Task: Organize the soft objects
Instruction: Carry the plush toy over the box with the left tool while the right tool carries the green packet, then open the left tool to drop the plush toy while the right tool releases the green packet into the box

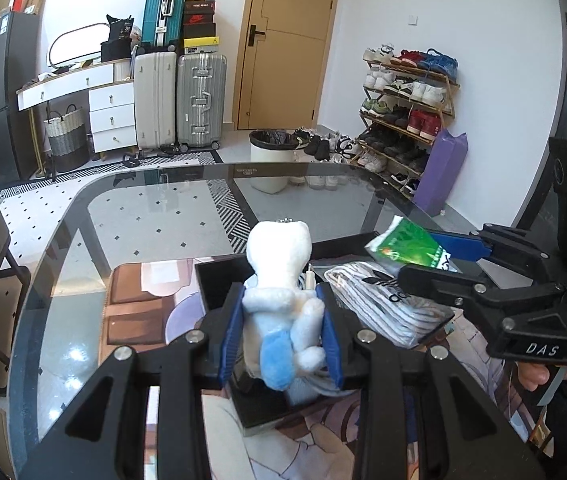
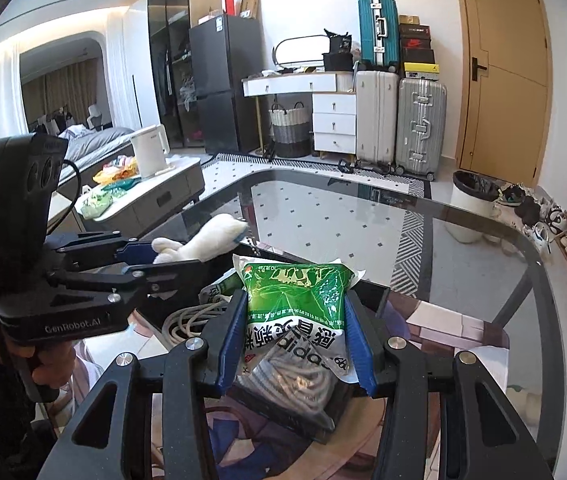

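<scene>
Gripping a white plush toy (image 1: pixel 279 300), the left tool (image 1: pixel 281 322) is hanging over a black tray (image 1: pixel 219 280) on the glass table (image 1: pixel 143 216); the right tool (image 2: pixel 295 336) is clamping a green packet (image 2: pixel 295 292) above it.

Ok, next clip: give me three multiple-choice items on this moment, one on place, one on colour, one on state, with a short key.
1. What lies below the plush toy?
A. black tray
B. white bin
C. shoe rack

2. The pouch in the right gripper is mostly:
A. red
B. green and white
C. yellow

3. The left gripper is:
A. wide open, empty
B. out of view
C. shut on the toy

Key: 1 A, the black tray shows under the toy. 2 B, green top, white printed bottom. 3 C, both blue pads press the toy's sides.
</scene>
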The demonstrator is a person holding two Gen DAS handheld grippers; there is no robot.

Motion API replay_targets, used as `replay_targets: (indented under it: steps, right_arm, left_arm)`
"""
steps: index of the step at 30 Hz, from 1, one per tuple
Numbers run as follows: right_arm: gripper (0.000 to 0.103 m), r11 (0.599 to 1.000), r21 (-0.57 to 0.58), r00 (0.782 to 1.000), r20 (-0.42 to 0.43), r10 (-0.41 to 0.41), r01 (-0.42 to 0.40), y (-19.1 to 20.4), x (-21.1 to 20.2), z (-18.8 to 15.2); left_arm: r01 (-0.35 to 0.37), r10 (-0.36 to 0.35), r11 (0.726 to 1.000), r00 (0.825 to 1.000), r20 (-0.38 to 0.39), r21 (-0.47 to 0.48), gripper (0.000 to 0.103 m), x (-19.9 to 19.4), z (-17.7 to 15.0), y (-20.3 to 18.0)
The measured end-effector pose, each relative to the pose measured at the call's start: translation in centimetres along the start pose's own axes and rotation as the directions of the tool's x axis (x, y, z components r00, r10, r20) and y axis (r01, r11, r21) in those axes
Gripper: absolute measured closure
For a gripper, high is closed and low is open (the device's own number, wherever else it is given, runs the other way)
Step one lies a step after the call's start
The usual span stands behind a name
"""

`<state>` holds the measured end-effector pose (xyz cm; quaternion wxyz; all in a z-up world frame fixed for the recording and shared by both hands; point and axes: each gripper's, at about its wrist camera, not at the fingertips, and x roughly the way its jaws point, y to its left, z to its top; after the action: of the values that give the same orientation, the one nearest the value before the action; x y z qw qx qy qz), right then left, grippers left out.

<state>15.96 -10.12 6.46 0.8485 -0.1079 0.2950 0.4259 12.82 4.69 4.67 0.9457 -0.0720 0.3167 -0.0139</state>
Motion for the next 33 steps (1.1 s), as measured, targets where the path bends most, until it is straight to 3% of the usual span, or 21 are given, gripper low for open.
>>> replay_targets:
  steps: [9, 26, 29, 33]
  right_arm:
    - [0.056, 0.999, -0.036, 0.998, -0.052, -0.026, 0.024, 0.1, 3.1, -0.2]
    - [0.055, 0.997, -0.071, 0.994, -0.097, -0.040, 0.033, -0.3, 6.2, -1.6]
    - [0.049, 0.996, -0.079, 0.995, -0.091, -0.036, 0.029, -0.2, 6.0, -1.6]
    - [0.030, 0.995, -0.095, 0.997, -0.064, -0.044, 0.038, 0.2, 4.8, -1.6]
  left_arm:
    - [-0.007, 0.008, 1.000, 0.999, -0.041, 0.020, 0.069, 2.4, -0.1, -0.6]
    - [-0.035, 0.036, 0.999, 0.999, -0.040, 0.032, 0.067, 3.3, -0.1, -0.3]
    - [-0.040, 0.042, 0.999, 0.998, -0.043, 0.036, 0.067, 3.3, 0.0, -0.3]
    - [-0.044, 0.046, 0.998, 0.998, -0.047, 0.036, 0.067, 3.1, 0.0, -0.3]
